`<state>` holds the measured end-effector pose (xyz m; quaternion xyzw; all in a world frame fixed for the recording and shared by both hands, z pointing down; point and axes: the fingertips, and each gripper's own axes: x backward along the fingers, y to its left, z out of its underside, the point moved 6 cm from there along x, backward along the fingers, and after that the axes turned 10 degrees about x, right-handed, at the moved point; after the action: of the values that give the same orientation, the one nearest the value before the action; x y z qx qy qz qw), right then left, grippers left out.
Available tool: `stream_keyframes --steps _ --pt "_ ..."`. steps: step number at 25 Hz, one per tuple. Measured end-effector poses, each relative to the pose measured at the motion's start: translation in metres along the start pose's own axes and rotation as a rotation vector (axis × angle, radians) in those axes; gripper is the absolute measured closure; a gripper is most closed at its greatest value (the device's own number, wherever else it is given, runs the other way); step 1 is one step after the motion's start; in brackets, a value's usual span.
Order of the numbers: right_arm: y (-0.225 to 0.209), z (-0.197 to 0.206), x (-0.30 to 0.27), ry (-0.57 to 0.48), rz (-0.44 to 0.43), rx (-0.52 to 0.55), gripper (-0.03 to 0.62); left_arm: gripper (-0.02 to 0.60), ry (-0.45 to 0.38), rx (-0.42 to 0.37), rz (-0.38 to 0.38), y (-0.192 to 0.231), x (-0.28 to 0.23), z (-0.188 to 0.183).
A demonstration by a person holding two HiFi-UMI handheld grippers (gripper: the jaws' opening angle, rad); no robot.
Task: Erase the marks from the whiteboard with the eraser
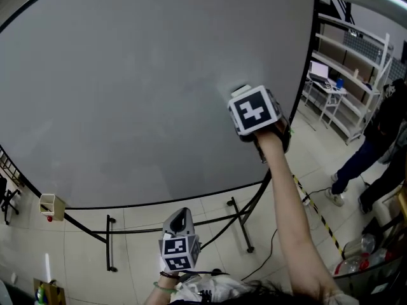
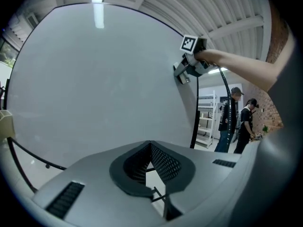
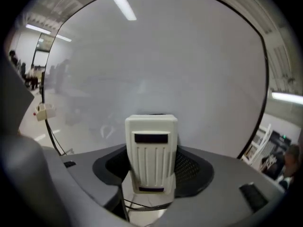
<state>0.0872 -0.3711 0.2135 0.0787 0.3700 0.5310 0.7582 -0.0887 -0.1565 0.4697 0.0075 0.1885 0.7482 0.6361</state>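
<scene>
The whiteboard fills most of the head view and looks grey and almost bare. Faint smears show on it in the right gripper view. My right gripper is raised to the board's right part, shut on a white eraser with a ribbed back. The eraser's far end meets the board. From the left gripper view, the right gripper and the eraser sit against the board near its right edge. My left gripper hangs low below the board, shut with nothing held.
The board stands on black legs over a tiled floor. A small box hangs at its lower left edge. White shelves and people are off to the right. A cable runs along the floor, and bottles lie at lower right.
</scene>
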Motion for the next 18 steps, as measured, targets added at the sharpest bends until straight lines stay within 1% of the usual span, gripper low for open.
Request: stream_keyframes --steps 1,2,4,5,6,7,9,10,11,12,13,16,17,18 --pt "0.022 -0.011 -0.001 -0.01 -0.001 0.049 0.318 0.589 0.001 0.001 -0.004 0.002 -0.001 0.0" --pt "0.044 -0.025 -0.002 -0.019 0.018 0.127 0.316 0.589 0.0 0.001 -0.004 0.002 -0.002 0.001" --pt "0.079 -0.045 -0.002 -0.012 0.093 0.295 0.318 0.589 0.001 0.002 0.004 -0.001 -0.004 0.001" --pt "0.088 -0.049 -0.003 -0.017 0.112 0.345 0.318 0.589 0.004 0.003 0.011 -0.003 -0.004 0.002" --pt "0.091 -0.049 -0.003 -0.04 0.095 0.349 0.316 0.589 0.011 0.003 0.02 -0.006 -0.005 0.004" --pt "0.087 -0.045 -0.003 -0.078 0.047 0.302 0.316 0.589 0.019 0.002 0.029 -0.009 -0.005 0.007" --pt "0.072 -0.033 -0.004 -0.142 -0.068 0.137 0.316 0.589 0.034 -0.005 0.048 -0.015 -0.006 0.01" --pt "0.067 -0.028 -0.004 -0.157 -0.091 0.077 0.316 0.589 0.037 -0.008 0.056 -0.017 -0.006 0.01" --pt "0.066 -0.024 -0.005 -0.164 -0.085 0.052 0.316 0.589 0.038 -0.011 0.062 -0.019 -0.006 0.01" --pt "0.072 -0.02 -0.007 -0.16 -0.062 0.061 0.316 0.589 0.036 -0.013 0.064 -0.02 -0.005 0.01" --pt "0.084 -0.015 -0.012 -0.145 -0.039 0.093 0.316 0.59 0.032 -0.014 0.062 -0.02 -0.003 0.009" --pt "0.138 0.011 -0.036 -0.066 0.005 0.242 0.316 0.589 0.018 -0.007 0.037 -0.012 0.002 0.008" --pt "0.157 0.021 -0.046 -0.034 -0.022 0.273 0.316 0.591 0.014 -0.005 0.025 -0.008 0.004 0.007" --pt "0.175 0.03 -0.056 -0.006 -0.091 0.277 0.316 0.59 0.01 -0.002 0.013 -0.003 0.005 0.006"
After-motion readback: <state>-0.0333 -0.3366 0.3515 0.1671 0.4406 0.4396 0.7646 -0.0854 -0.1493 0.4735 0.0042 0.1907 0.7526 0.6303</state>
